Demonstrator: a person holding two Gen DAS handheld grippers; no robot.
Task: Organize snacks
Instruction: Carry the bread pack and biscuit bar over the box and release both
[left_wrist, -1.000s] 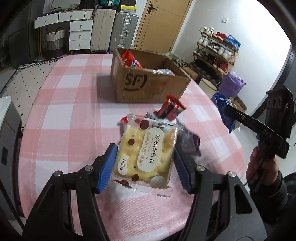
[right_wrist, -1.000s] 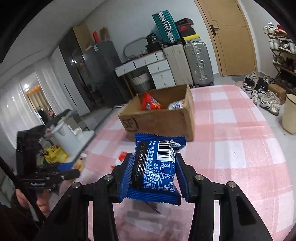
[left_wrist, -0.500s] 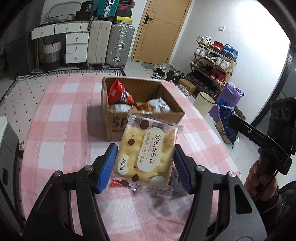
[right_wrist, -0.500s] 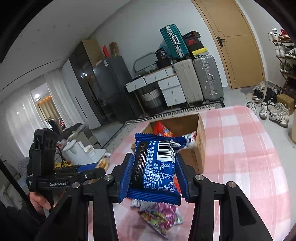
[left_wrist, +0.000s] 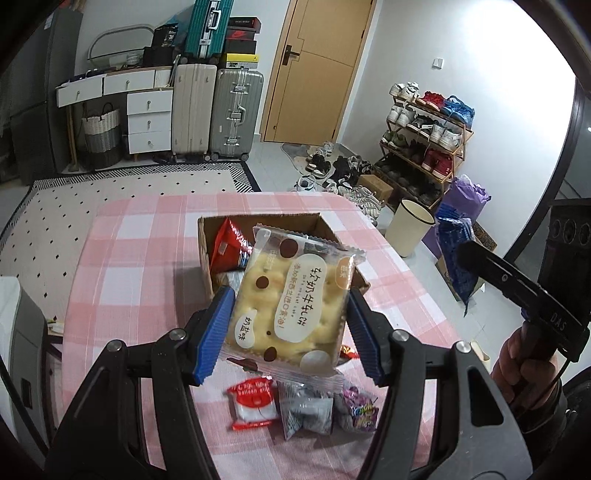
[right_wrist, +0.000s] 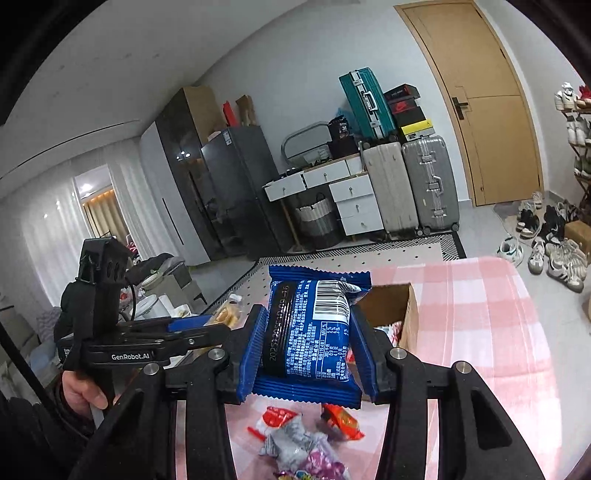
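Note:
My left gripper (left_wrist: 290, 332) is shut on a clear pack of yellow biscuits (left_wrist: 291, 306) and holds it in the air in front of the open cardboard box (left_wrist: 207, 254), which holds a red packet (left_wrist: 225, 247) and other snacks. My right gripper (right_wrist: 308, 347) is shut on a blue snack packet (right_wrist: 314, 328), lifted above the table beside the same box (right_wrist: 406, 317). Loose snacks lie on the pink checked tablecloth (left_wrist: 122, 280) below both grippers: a red-and-white packet (left_wrist: 253, 404), a grey one (left_wrist: 306, 413) and a purple one (left_wrist: 356, 410).
The left gripper's handle and hand show in the right wrist view (right_wrist: 110, 343); the right one shows in the left wrist view (left_wrist: 535, 314). A bin (left_wrist: 410, 230), shoe rack (left_wrist: 424, 140) and suitcases (left_wrist: 218, 110) stand on the floor beyond the table.
Both grippers have risen with their packets, so the views look down more steeply. The box now sits lower and nearer in both views, and the loose snacks show below the fingers.

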